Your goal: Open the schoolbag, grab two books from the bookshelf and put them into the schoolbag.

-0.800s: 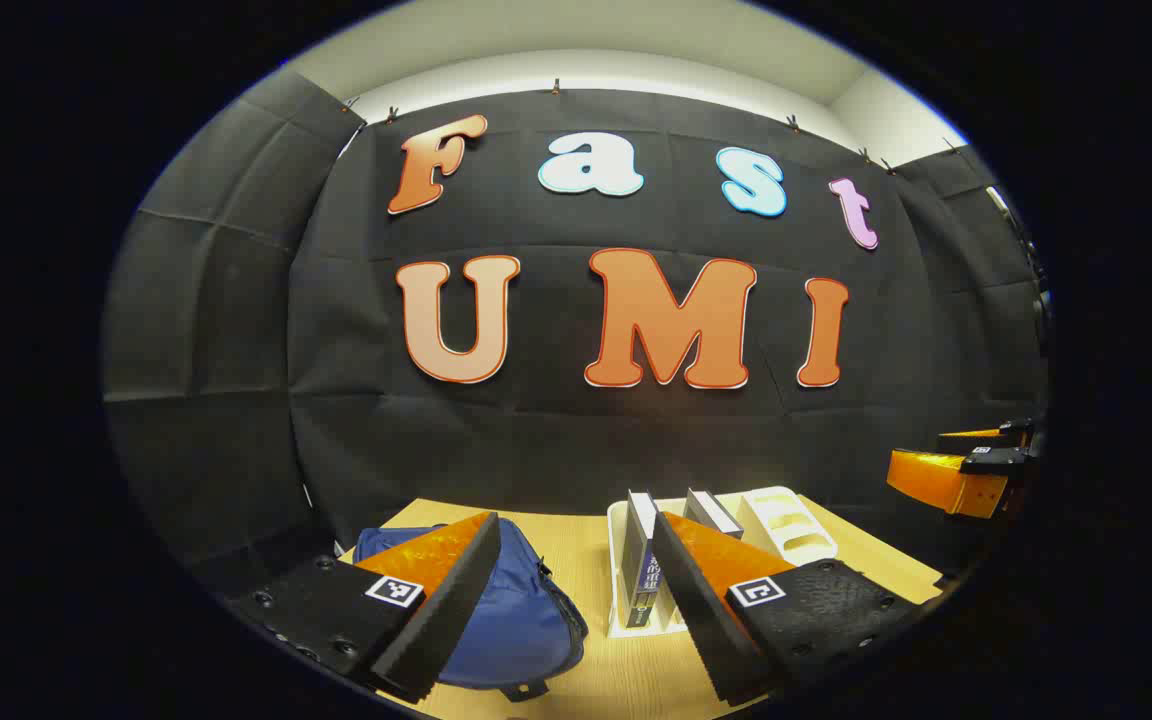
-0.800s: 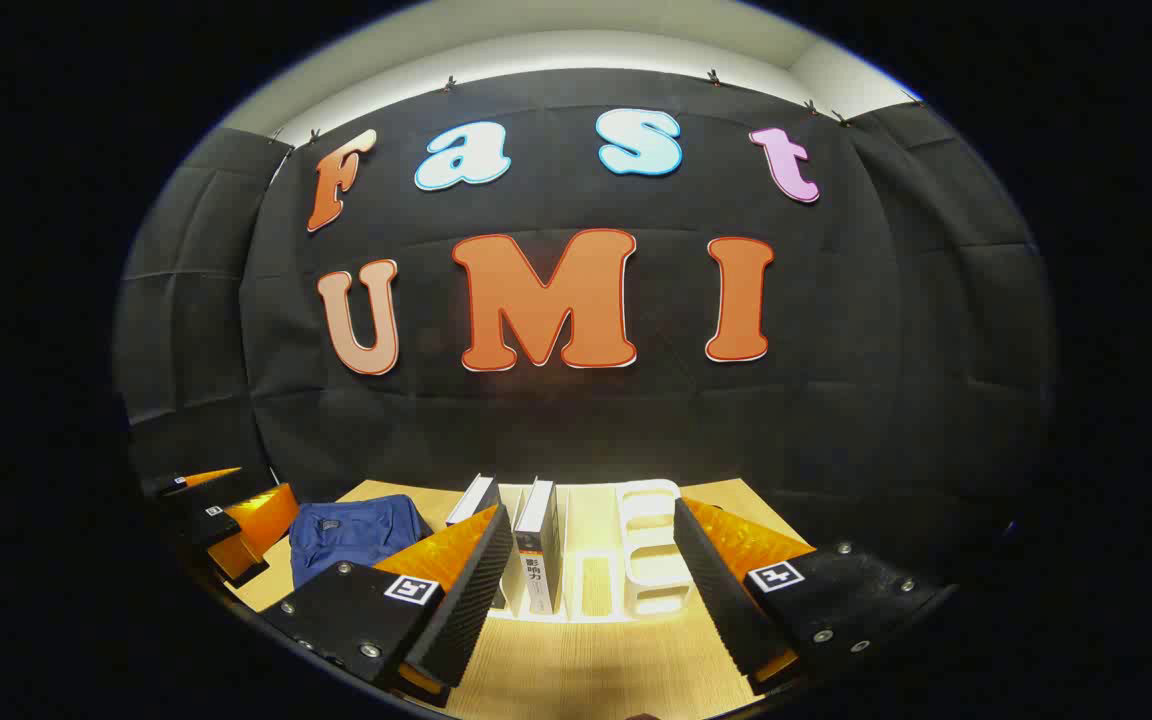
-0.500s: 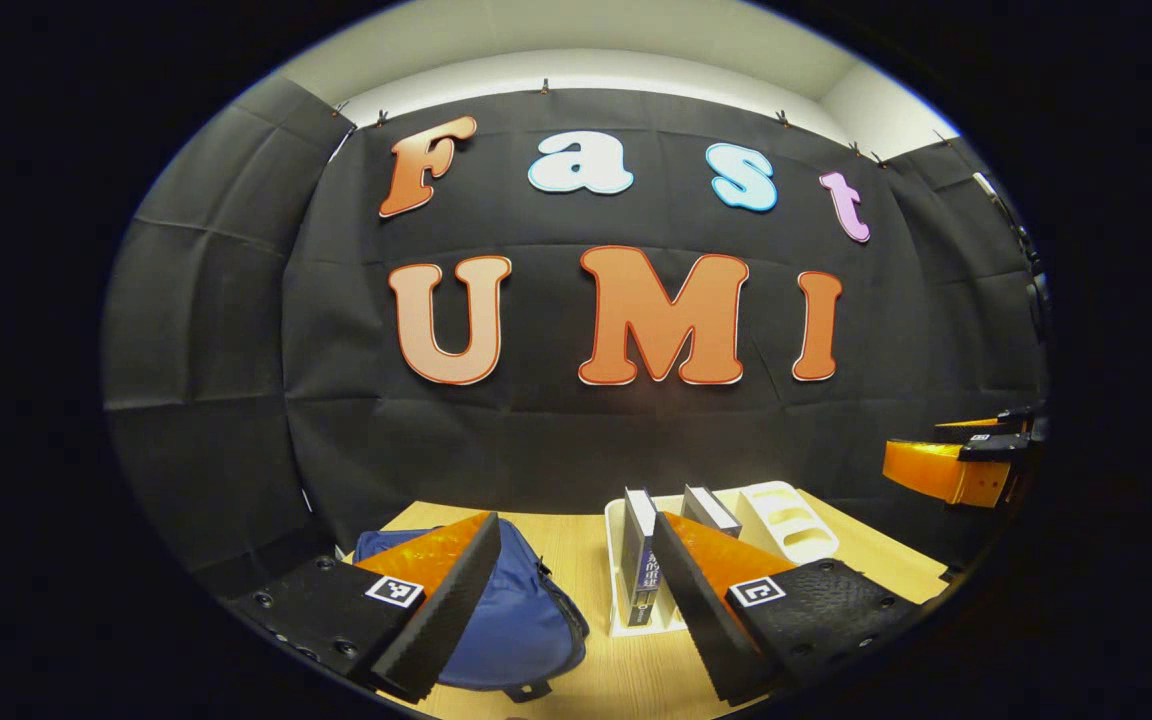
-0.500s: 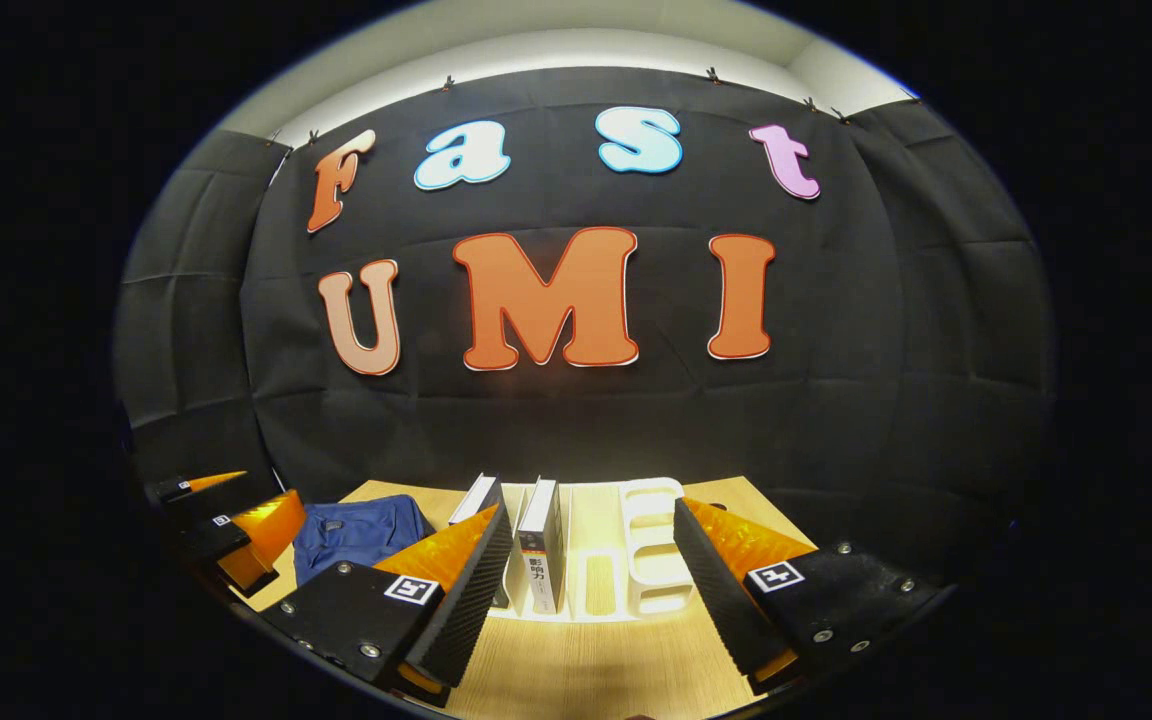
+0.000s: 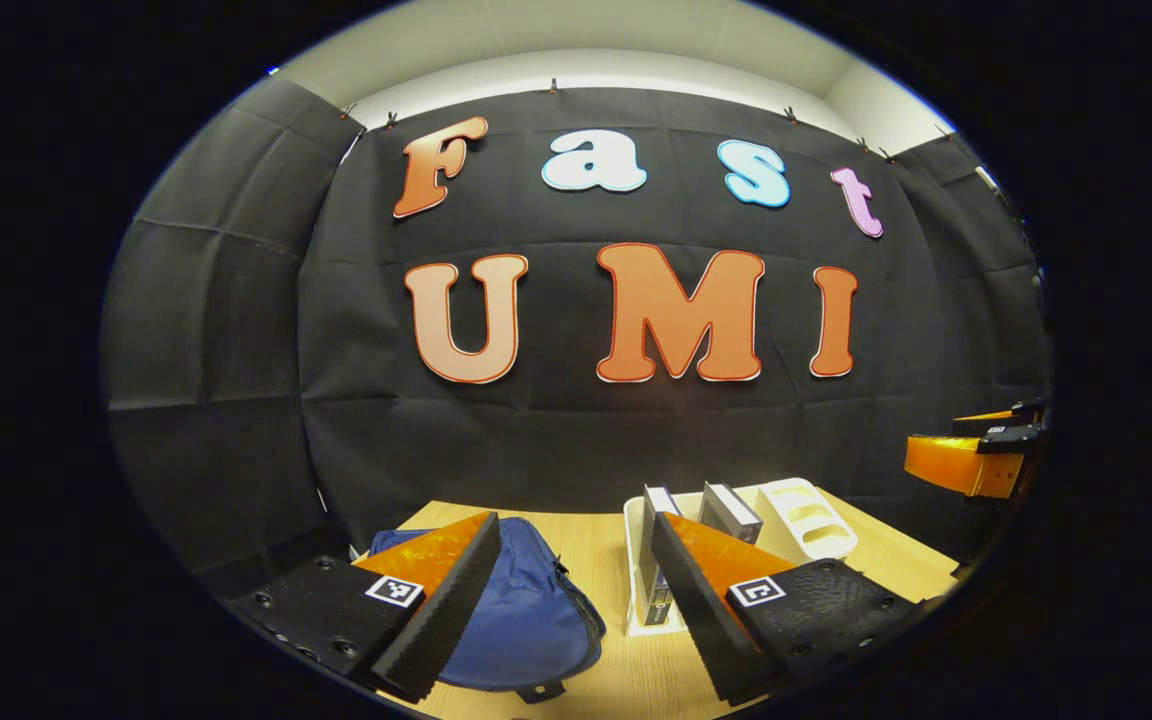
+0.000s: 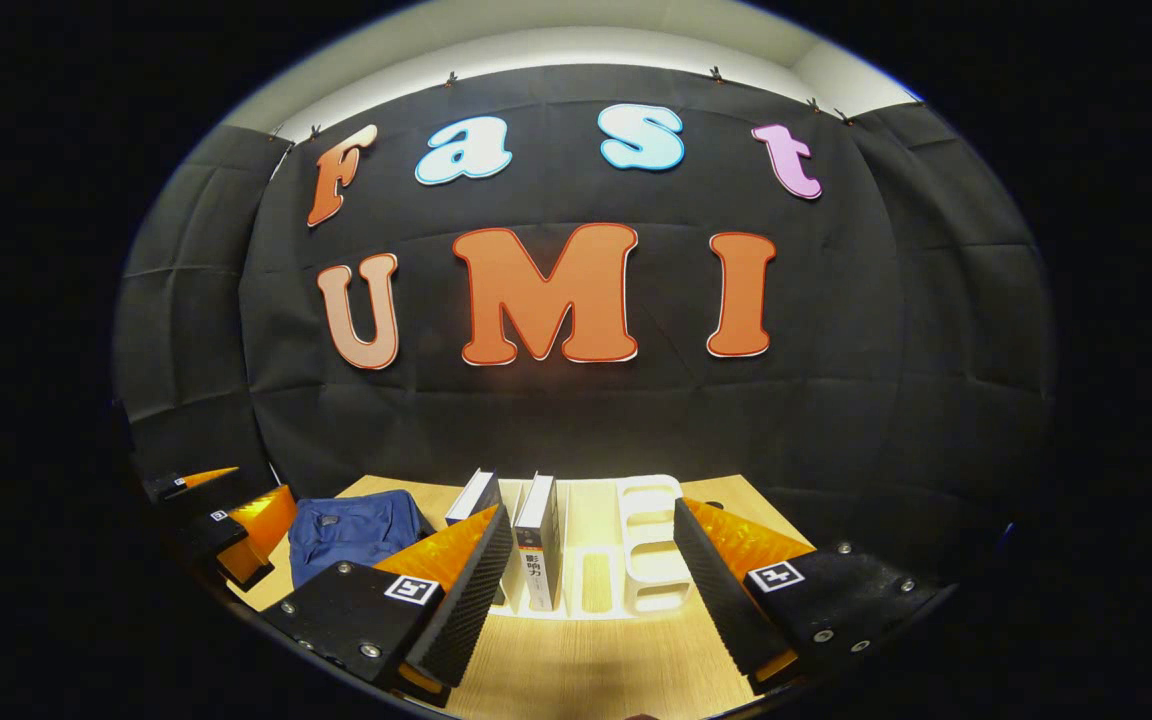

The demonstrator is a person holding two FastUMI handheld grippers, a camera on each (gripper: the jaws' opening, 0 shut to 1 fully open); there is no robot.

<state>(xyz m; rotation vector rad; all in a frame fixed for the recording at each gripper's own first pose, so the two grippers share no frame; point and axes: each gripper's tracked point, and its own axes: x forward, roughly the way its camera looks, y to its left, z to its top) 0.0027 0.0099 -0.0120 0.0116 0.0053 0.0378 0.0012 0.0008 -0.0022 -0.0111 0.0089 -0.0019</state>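
Observation:
A blue schoolbag (image 5: 526, 610) lies closed on the wooden table, left of a white bookshelf rack (image 5: 806, 515). Two books stand upright in the rack, one (image 5: 652, 540) nearer the bag and one (image 5: 731, 512) beside it. My left gripper (image 5: 566, 610) hovers open above the table's near edge, facing the bag and the rack. In the right gripper view the schoolbag (image 6: 351, 530) sits at the left, and the two books (image 6: 539, 530) stand in the rack (image 6: 651, 560). My right gripper (image 6: 591, 600) is open in front of the rack, holding nothing.
The wooden table (image 6: 596, 670) runs back to the black cloth wall. The right gripper (image 5: 971, 460) appears far right in the left gripper view; the left gripper (image 6: 226, 520) appears at the left edge of the right gripper view. The rack's right slots stand free.
The left gripper has shifted slightly, so bag and rack sit a bit farther right and lower in its view. The right gripper has barely moved. Both stay open.

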